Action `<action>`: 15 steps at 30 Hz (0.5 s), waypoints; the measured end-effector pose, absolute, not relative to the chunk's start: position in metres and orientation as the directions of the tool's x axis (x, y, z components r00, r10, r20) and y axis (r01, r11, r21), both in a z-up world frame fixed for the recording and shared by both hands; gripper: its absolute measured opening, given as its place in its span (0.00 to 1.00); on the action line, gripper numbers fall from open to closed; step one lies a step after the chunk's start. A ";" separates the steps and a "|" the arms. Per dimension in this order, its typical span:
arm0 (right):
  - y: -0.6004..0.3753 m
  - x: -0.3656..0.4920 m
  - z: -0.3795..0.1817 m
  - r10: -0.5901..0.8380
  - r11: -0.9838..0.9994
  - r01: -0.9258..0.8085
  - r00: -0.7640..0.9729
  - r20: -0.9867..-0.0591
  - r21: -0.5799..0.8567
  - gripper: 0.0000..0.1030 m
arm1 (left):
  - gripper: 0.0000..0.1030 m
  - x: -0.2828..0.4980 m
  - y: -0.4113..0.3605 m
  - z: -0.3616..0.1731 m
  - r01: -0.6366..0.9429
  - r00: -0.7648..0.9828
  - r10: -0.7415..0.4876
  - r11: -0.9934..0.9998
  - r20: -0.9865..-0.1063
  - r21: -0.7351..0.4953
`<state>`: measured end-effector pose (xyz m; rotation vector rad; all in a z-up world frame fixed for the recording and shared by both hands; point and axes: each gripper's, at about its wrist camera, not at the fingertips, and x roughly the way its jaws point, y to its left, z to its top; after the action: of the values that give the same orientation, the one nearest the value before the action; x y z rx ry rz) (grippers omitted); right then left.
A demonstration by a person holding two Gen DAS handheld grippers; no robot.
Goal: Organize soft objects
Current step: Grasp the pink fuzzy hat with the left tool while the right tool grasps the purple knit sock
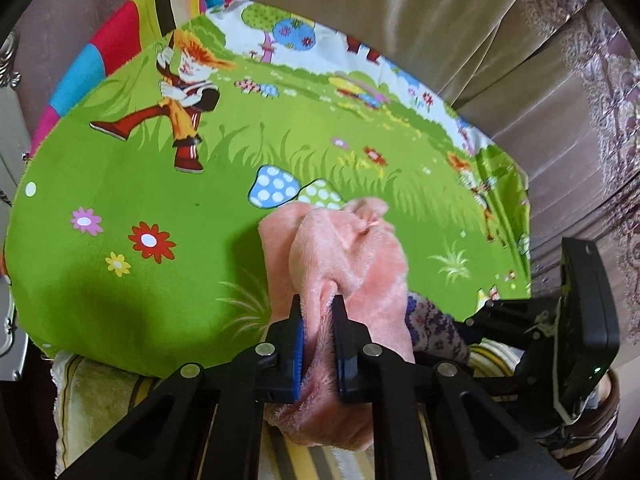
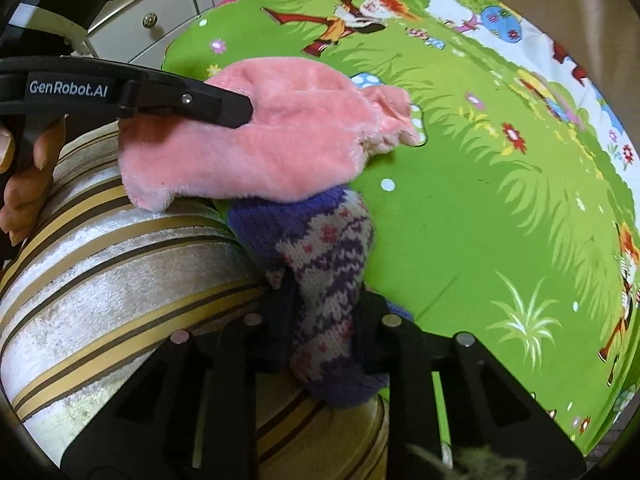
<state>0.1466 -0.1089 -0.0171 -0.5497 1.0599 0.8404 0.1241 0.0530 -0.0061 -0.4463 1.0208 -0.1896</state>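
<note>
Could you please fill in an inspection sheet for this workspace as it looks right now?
Surface: bright green cartoon-print cloth over a cream, brown-striped plush cushion.
Job's things: pink fuzzy plush piece lying partly over a purple and white knitted piece, both at the cloth's near edge.
Clutter: nothing seen.
Grippers: left gripper shut on the pink plush; right gripper shut on the knitted piece.
Cables: nothing seen.
Surroundings: beige curtains behind; white drawer unit to one side; multicoloured striped fabric behind the cloth.
</note>
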 end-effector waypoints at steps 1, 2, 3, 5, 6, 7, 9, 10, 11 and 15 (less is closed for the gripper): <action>-0.111 0.145 -0.014 0.334 0.586 -0.810 0.244 -0.910 -0.002 0.26 | 0.12 0.122 0.052 -0.003 -0.053 0.526 -0.358 0.892 -0.772 -0.449; -0.115 0.143 -0.010 0.341 0.596 -0.803 0.254 -0.905 -0.001 0.26 | 0.12 0.121 0.051 0.001 -0.052 0.535 -0.358 0.890 -0.765 -0.453; -0.118 0.141 -0.008 0.345 0.606 -0.796 0.264 -0.901 -0.001 0.26 | 0.12 0.119 0.050 0.004 -0.052 0.545 -0.357 0.889 -0.759 -0.455; -0.124 0.137 -0.004 0.351 0.627 -0.779 0.284 -0.892 -0.002 0.26 | 0.12 0.117 0.047 0.010 -0.054 0.559 -0.353 0.887 -0.750 -0.458; -0.128 0.136 -0.001 0.353 0.641 -0.768 0.296 -0.888 -0.001 0.26 | 0.12 0.116 0.045 0.014 -0.052 0.566 -0.353 0.886 -0.745 -0.460; -0.133 0.135 0.001 0.355 0.654 -0.756 0.307 -0.883 0.000 0.26 | 0.12 0.115 0.044 0.016 -0.051 0.571 -0.353 0.886 -0.742 -0.461; -0.143 0.132 0.007 0.360 0.688 -0.726 0.333 -0.872 0.007 0.26 | 0.12 0.112 0.040 0.020 -0.048 0.576 -0.354 0.885 -0.736 -0.464; -0.150 0.131 0.010 0.361 0.701 -0.713 0.343 -0.867 0.010 0.26 | 0.12 0.110 0.037 0.023 -0.045 0.578 -0.357 0.884 -0.734 -0.465; -0.157 0.129 0.013 0.360 0.716 -0.698 0.355 -0.862 0.012 0.26 | 0.12 0.109 0.035 0.024 -0.041 0.579 -0.360 0.884 -0.732 -0.467; -0.184 0.121 0.026 0.357 0.771 -0.636 0.400 -0.844 0.024 0.26 | 0.12 0.105 0.017 0.031 -0.015 0.579 -0.376 0.882 -0.724 -0.471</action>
<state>0.1209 -0.1844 0.0260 -0.3249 0.9715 0.6424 0.1049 0.0171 0.0306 -0.4598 0.9377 -0.2200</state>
